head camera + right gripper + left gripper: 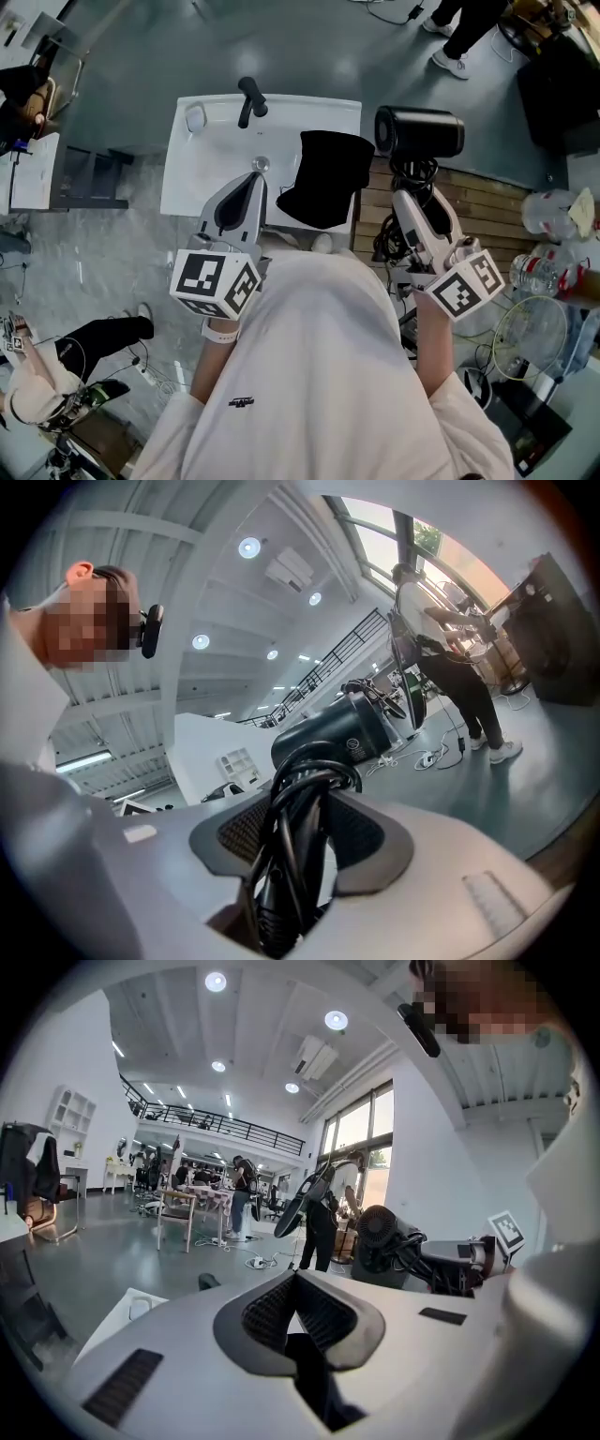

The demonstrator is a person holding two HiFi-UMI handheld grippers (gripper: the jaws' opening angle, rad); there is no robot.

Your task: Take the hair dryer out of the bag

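Hair dryer, black, is up in the air in the right tongs, outside the black bag. The right tongs stand fairly wide and clamp the dryer's handle. Its black cord is bundled in loops against the handle and caught between the pads as well. The barrel lies crosswise above the tong tips.

The left tongs are closed tight, and dark fabric of the bag shows pinched in the gap behind their tips. In the head view the bag hangs just to the right of the left tongs. Its top right corner is just beside the end of the dryer's barrel, and whether the two touch cannot be told.

Each pair of tongs carries a white cube with black square markers near the person's hands, the left cube and the right cube.

Under the left tongs and the bag is a white counter with a sunken basin and a black faucet at its far edge. To the right of the counter, below the dryer, lies wooden planking. The wearer's pale top fills the lower middle of the head view. On the grey floor at the top right stand another person's legs in dark trousers and white shoes
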